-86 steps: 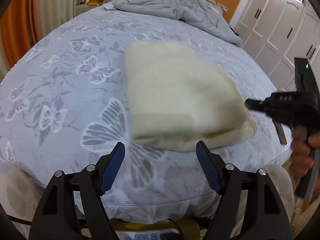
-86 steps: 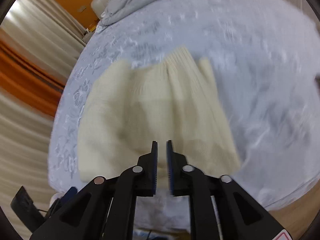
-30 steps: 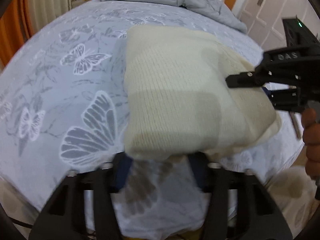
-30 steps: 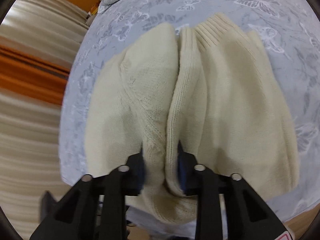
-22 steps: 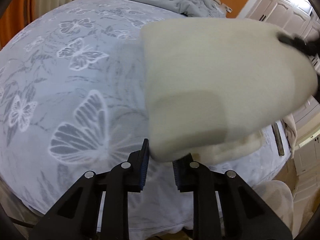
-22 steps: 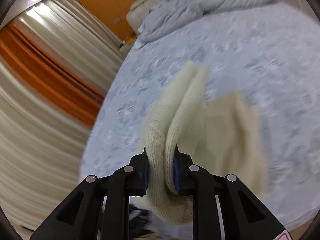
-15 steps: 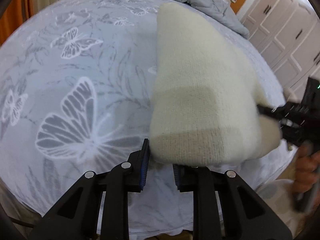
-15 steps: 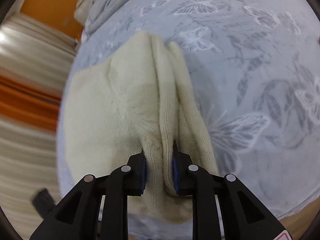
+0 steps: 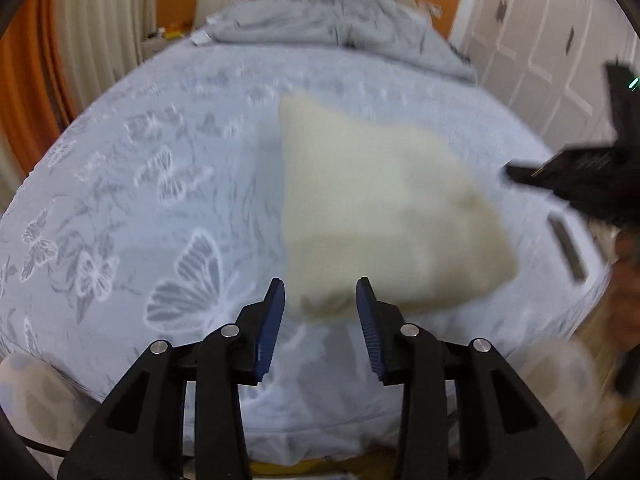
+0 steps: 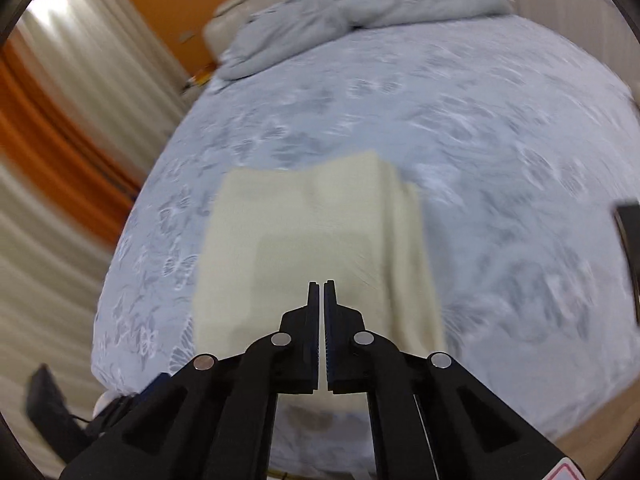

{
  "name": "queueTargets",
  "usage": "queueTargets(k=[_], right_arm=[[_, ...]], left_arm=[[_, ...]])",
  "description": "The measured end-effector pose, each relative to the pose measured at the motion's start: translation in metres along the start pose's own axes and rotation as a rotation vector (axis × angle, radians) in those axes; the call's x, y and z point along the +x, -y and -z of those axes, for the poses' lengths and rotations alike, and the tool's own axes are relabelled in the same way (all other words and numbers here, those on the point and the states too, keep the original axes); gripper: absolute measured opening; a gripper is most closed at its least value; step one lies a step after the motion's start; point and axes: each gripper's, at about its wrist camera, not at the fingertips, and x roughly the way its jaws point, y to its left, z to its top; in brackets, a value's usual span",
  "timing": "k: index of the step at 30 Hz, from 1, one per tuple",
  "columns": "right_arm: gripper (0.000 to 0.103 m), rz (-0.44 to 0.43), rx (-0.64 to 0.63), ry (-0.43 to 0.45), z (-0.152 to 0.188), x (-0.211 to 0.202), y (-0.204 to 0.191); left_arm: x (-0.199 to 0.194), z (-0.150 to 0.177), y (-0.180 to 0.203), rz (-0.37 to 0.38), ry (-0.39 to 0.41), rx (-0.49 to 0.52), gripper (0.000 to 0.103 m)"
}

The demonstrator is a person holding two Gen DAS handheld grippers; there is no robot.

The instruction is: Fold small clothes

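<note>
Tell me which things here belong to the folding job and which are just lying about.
Job:
- cream knitted sweater, folded
- left gripper, open
- right gripper, shut, empty

Lying about:
- rumpled grey duvet
- butterfly-print grey bedsheet
- white panelled wardrobe doors

Cream knit sweater [image 9: 384, 216] [image 10: 316, 248]: folded into approx. rectangular bundle, lying flat on bed w/ butterfly-print sheet [image 9: 160, 208], near its front edge. Both views motion-blurred; knit texture not resolvable.
</note>
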Motion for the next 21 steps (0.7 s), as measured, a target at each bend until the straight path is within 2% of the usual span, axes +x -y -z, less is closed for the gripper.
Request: queueTargets(k=[3, 4, 5, 6, 7, 8, 9, 10, 11, 12, 15, 17, 19, 21], right_arm=[[0.001, -0.003, -0.049, -0.052, -0.014, 0.031, -0.013], [0.001, -0.005, -0.052, -0.072, -0.017, 0.043, -0.016], [0.0, 0.024, -0.07, -0.1, -0.017, 0.059, -0.015], [0.0, 0.091, -0.093, -0.12, -0.012, 0.072, -0.01], [0.0, 0.194, -0.116, -0.158, -0.007, 0.093, 0.001], [0.0, 0.171, -0.085, -0.171, -0.002, 0.105, 0.015], [0.0, 0.138, -0.035, -0.163, -0.003, 0.102, 0.02], [0.0, 0.122, -0.011, -0.177, -0.008, 0.096, 0.018], [0.0, 0.115, -0.011, -0.167, -0.012, 0.089, 0.012], [0.0, 0.097, -0.034, -0.118, -0.019, 0.074, -0.001], [0.0, 0.014, -0.071, -0.078, -0.032, 0.065, -0.032], [0.0, -0.01, -0.089, -0.136, -0.037, 0.095, -0.045], [0.0, 0.018, -0.114, -0.251, -0.032, 0.144, -0.052], [0.0, 0.03, -0.135, -0.263, -0.033, 0.153, -0.058]], left_arm=[[-0.01, -0.025, 0.006, 0.015, 0.071, -0.023, 0.046], [-0.007, -0.032, 0.009, 0.014, 0.08, -0.021, 0.046], [0.001, -0.038, 0.012, 0.009, 0.072, -0.021, 0.046], [0.015, -0.041, 0.014, -0.002, 0.044, -0.017, 0.046], [0.028, -0.042, 0.016, -0.02, 0.015, -0.01, 0.046], [0.054, -0.041, 0.016, -0.061, -0.058, 0.013, 0.047], [0.076, -0.037, 0.013, -0.069, -0.116, 0.013, 0.048], [0.083, -0.035, 0.009, -0.075, -0.126, -0.001, 0.049], [0.086, -0.035, 0.005, -0.095, -0.107, -0.012, 0.056], [0.086, -0.035, 0.005, -0.11, -0.096, -0.012, 0.059], [0.085, -0.035, 0.007, -0.125, -0.1, 0.001, 0.059], [0.085, -0.034, 0.007, -0.129, -0.096, 0.008, 0.059], [0.085, -0.034, 0.004, -0.134, -0.101, -0.001, 0.059], [0.081, -0.034, 0.001, -0.136, -0.103, -0.013, 0.059]])
